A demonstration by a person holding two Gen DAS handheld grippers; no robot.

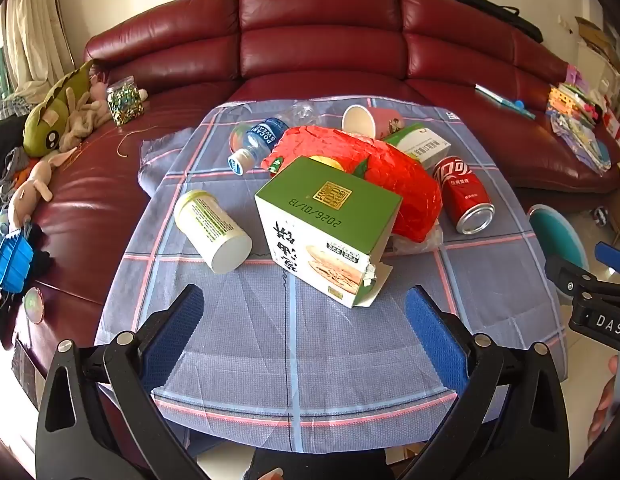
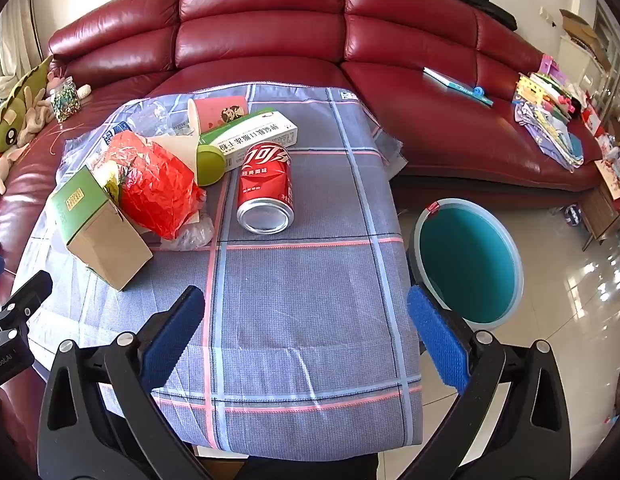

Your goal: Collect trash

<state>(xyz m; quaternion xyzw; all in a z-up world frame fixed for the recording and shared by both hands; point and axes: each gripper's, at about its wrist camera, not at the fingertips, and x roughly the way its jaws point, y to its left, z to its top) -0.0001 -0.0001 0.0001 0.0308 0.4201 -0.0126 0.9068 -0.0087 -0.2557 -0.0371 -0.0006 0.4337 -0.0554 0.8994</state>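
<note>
Trash lies on a table under a blue checked cloth (image 1: pixel 293 344). A green and white food box (image 1: pixel 330 228) stands nearest, also in the right wrist view (image 2: pixel 97 224). Behind it lies a crumpled red wrapper (image 1: pixel 390 176). A red cola can (image 1: pixel 464 196) lies on its side, also in the right wrist view (image 2: pixel 265 188). A white jar (image 1: pixel 211 230), a clear plastic bottle (image 1: pixel 255 142), a paper cup (image 1: pixel 370 120) and a green and white carton (image 1: pixel 424 146) lie around. My left gripper (image 1: pixel 303 308) is open, short of the box. My right gripper (image 2: pixel 305 308) is open, short of the can.
A teal bin (image 2: pixel 470 264) stands on the tiled floor right of the table. A red leather sofa (image 2: pixel 261 32) curves behind, with plush toys (image 1: pixel 57 120) at left and papers and toys (image 2: pixel 550 120) at right. The right gripper's body (image 1: pixel 594 304) shows at the left view's right edge.
</note>
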